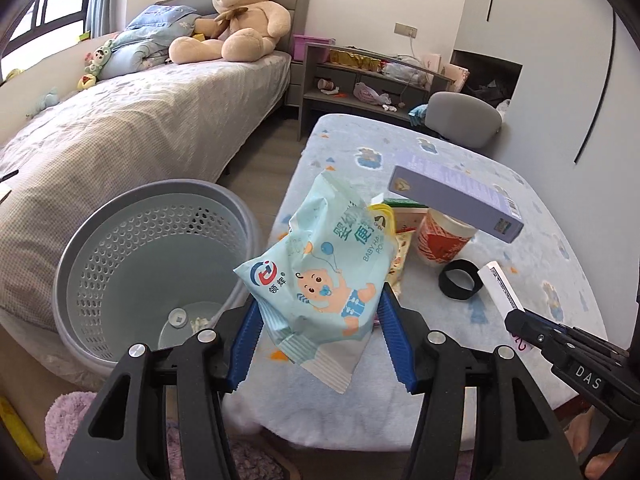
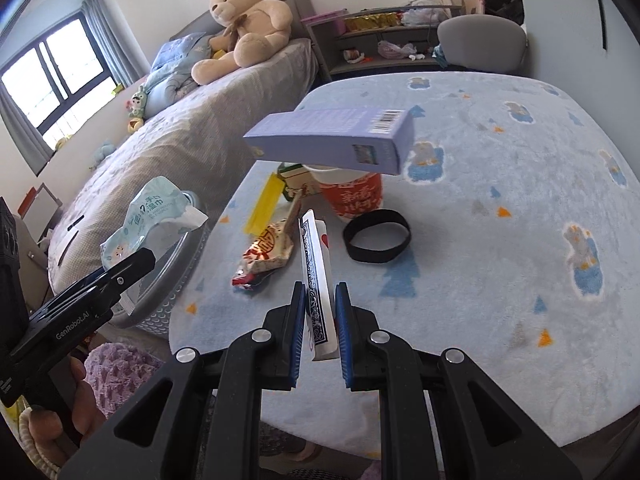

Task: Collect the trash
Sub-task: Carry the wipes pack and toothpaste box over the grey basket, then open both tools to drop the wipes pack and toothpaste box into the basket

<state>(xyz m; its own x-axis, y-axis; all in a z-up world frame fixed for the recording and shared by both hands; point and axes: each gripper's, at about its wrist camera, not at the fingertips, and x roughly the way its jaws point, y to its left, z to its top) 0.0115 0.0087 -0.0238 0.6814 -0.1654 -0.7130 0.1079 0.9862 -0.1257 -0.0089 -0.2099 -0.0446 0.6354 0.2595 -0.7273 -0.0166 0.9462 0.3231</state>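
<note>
My left gripper [image 1: 320,300] is shut on a pale blue baby-wipes packet [image 1: 320,264], held in the air over the table's left edge, just right of the grey perforated bin [image 1: 120,240]. The right wrist view shows that packet [image 2: 156,216] over the bin [image 2: 168,280]. My right gripper [image 2: 320,286] is shut on a blue-patterned card box [image 2: 316,264], lifted above the table. On the table lie a red snack wrapper [image 2: 264,252], a yellow strip [image 2: 266,200], a red-and-white cup [image 2: 356,196] with a purple box [image 2: 332,136] across its top, and a black band [image 2: 376,256].
The table wears a fluffy blue cloth [image 2: 500,200]. The bin stands on the floor between the table and a bed [image 1: 120,128] with a teddy bear [image 1: 240,16]. A grey shelf [image 1: 360,80] and chair [image 1: 460,116] stand behind the table. A purple rug [image 1: 68,420] lies below.
</note>
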